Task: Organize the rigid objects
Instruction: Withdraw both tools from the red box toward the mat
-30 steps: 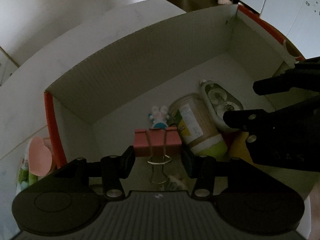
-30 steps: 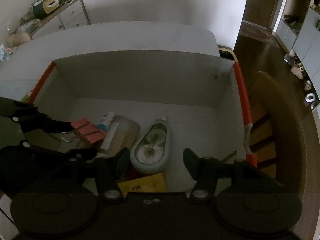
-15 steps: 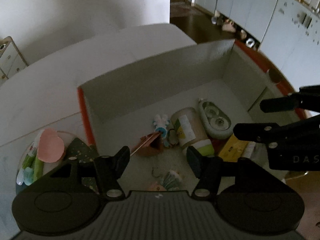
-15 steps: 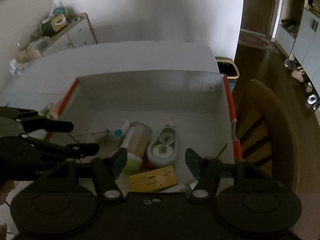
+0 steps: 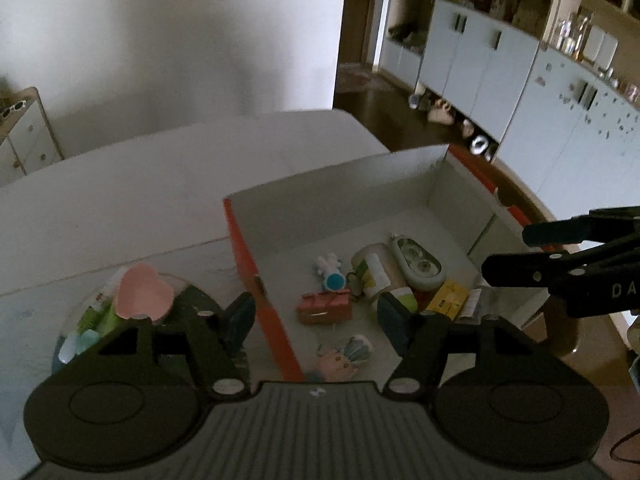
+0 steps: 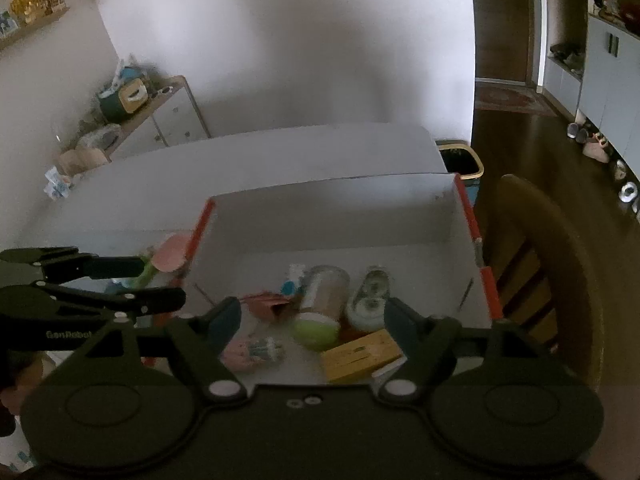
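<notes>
Reading "GenRobot" on left gripper [image 6: 160,284] body

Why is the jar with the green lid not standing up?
The jar is tipped over: it lies on its side on the box floor, green lid toward the camera. Why, the pictures cannot tell.

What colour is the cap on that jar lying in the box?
Lime green cap; clearest in the right wrist view.

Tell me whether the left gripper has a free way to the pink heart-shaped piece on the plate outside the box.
Probably yes. The left gripper is open and empty. The pink heart-shaped piece lies on top of the plate beside the box, with nothing over it; the box's orange wall stands to its right only.
</notes>
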A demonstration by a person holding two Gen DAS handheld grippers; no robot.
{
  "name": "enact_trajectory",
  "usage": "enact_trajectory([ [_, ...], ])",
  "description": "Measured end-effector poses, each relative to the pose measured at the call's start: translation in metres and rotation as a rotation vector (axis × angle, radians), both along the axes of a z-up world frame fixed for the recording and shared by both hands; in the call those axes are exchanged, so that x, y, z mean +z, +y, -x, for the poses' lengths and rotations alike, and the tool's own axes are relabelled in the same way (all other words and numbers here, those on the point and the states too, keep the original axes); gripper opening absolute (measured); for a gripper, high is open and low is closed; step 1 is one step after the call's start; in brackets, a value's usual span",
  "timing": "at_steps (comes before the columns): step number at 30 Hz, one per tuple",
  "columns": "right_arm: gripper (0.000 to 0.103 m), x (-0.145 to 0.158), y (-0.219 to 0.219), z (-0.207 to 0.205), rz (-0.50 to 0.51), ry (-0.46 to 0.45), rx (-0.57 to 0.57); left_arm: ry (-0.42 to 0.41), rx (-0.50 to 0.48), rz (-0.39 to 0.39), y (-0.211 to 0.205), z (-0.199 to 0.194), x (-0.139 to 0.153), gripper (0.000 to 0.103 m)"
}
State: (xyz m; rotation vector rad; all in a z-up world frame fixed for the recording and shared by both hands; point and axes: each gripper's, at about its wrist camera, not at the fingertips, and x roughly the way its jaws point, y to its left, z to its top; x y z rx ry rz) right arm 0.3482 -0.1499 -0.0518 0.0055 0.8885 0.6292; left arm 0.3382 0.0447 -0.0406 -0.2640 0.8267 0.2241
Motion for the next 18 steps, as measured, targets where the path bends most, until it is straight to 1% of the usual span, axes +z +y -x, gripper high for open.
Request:
enact_trajectory([
  [3,0.088,0.005,0.006,0.011,-0.026,-0.019,-0.012,-0.025,0.008,0.003,0.011,0.014,0.002,0.067],
  [8,0.091,0.012,0.019,0.027,-0.086,-0.025,-0.032,-0.067,0.024,0.034,0.034,0.039,0.006,0.067],
  [10,0.097,0.013,0.028,0.033,-0.102,-0.026,-0.028,-0.085,0.030,0.032,0.045,0.049,0.007,0.072],
  [11,0.100,0.014,0.032,0.037,-0.106,-0.033,-0.032,-0.094,0.035,0.029,0.049,0.054,0.007,0.078],
  [13,0.100,0.015,0.044,0.044,-0.109,-0.045,-0.024,-0.117,0.043,0.026,0.060,0.064,0.008,0.079],
  [18,0.101,0.018,0.077,0.059,-0.134,-0.050,0.001,-0.130,0.042,0.022,0.088,0.081,0.002,0.079],
])
